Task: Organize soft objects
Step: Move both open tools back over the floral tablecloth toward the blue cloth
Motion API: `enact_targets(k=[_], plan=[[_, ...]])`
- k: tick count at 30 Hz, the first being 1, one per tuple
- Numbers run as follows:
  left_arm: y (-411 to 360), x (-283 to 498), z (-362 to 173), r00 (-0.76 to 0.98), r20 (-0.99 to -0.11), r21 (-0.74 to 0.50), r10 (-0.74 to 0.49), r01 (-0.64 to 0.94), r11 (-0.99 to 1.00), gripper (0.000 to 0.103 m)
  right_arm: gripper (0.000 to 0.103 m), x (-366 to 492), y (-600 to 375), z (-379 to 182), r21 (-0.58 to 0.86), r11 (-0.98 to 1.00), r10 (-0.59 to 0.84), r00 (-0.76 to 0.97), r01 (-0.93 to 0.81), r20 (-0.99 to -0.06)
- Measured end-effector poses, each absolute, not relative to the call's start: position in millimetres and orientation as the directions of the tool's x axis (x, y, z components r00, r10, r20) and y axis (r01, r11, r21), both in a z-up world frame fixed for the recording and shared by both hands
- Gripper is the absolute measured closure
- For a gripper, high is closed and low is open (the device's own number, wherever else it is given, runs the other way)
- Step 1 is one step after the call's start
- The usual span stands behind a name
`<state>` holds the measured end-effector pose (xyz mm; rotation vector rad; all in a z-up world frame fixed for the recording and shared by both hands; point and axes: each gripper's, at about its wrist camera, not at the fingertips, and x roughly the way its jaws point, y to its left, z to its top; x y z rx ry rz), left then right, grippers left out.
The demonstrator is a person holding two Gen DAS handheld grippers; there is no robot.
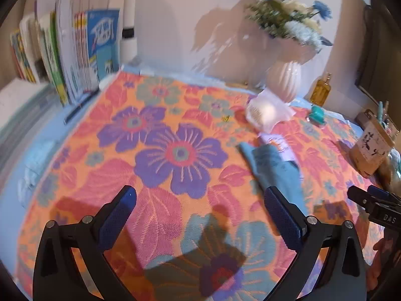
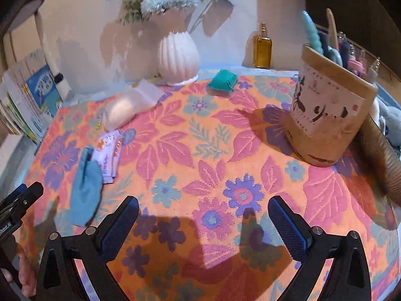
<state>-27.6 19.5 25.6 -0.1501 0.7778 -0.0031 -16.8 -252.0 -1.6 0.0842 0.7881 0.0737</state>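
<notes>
On the flowered tablecloth (image 1: 175,130) lie a blue folded cloth (image 1: 278,170) (image 2: 85,185), a lilac printed cloth (image 1: 278,143) (image 2: 109,155) partly under it, a white bagged bundle (image 1: 265,113) (image 2: 122,113) and a teal pouch (image 1: 317,115) (image 2: 221,81). My left gripper (image 1: 200,200) hovers open over the cloth, its right finger just in front of the blue cloth's near edge, nothing between its fingers. My right gripper (image 2: 204,213) hangs open over bare cloth, to the right of the blue cloth. The other gripper's tip shows at each view's edge.
A white ribbed vase of flowers (image 2: 178,57), an amber bottle (image 2: 262,49) and books (image 1: 82,52) stand along the wall. A tan pen holder (image 2: 328,115) (image 1: 371,148) stands at the right, with a brown ribbed tube (image 2: 383,160) leaning beside it. A hand (image 2: 23,273) grips the left tool.
</notes>
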Motion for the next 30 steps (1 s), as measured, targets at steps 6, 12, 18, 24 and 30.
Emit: enact_targets(k=[6, 12, 18, 24, 30], plan=[[19.8, -16.1, 10.6, 0.641, -0.761, -0.171, -0.102, -0.046, 0.984, 0.001, 0.000, -4.4, -246.4, -17.2, 0.071, 0.997, 0.071, 0.671, -0.027, -0.738], [10.7, -12.3, 6.4, 0.611, -0.788, -0.116, -0.068, -0.039, 0.992, 0.001, 0.000, 1.7, -249.2, -23.1, 0.061, 0.998, 0.056, 0.639, -0.014, -0.767], [2.5, -8.9, 3.0, 0.589, -0.808, -0.042, -0.021, -0.022, 0.999, 0.001, 0.000, 4.7, -244.3, -24.9, 0.032, 0.999, 0.039, 0.628, -0.024, -0.777], [5.5, -3.3, 4.1, 0.575, -0.817, -0.058, -0.046, -0.003, 0.998, 0.001, 0.000, 7.0, -244.6, -23.7, 0.030, 0.999, 0.050, 0.611, -0.042, -0.790], [-0.4, -7.4, 17.9, 0.559, -0.807, -0.184, -0.192, 0.072, 0.980, 0.001, 0.000, 30.3, -245.9, -16.4, 0.062, 0.995, 0.088, 0.394, -0.077, -0.915]])
